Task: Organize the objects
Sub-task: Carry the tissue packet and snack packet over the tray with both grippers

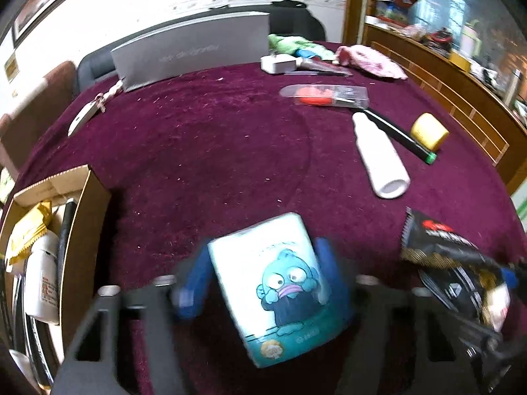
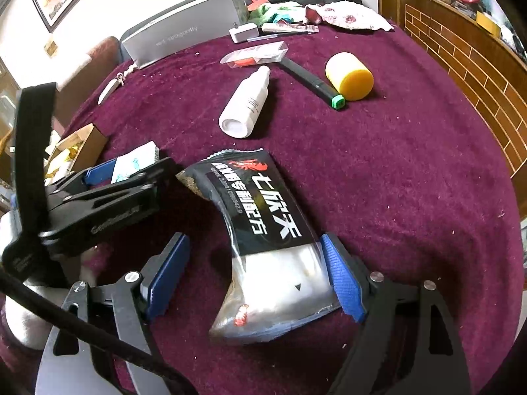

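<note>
Gripping a tissue pack [image 1: 280, 283] with a blue cartoon fish, low in the middle of the left wrist frame, between the blue pads [image 1: 192, 283] of the left gripper [image 1: 263, 283]; pads look pressed to both sides of the pack, though motion blur leaves the contact less than certain. Lying just right of it, a black seasoning packet [image 2: 263, 227], lower middle of the right wrist frame, inside the wide-spread fingers of the right gripper [image 2: 253, 273]: right pad [image 2: 342, 279] touching the packet's edge, left pad [image 2: 168, 273] apart from it, so not clamped yet. Sitting at the left edge of the left wrist frame, a cardboard box [image 1: 82, 230] already holding a yellow wrapper [image 1: 26, 233] and a white tube [image 1: 41, 283]. Waiting farther up on the maroon tablecloth [image 1: 197, 148]: a white bottle [image 1: 378, 158], a black marker [image 1: 398, 135], a yellow cylinder [image 1: 428, 131].

Probably carrying the pack toward the box next. Best done by keeping the squeeze gentle on the soft pack, lifting over the box wall, and lowering beside the tube rather than on it. Worth centring the right fingers on the packet before closing.
</note>
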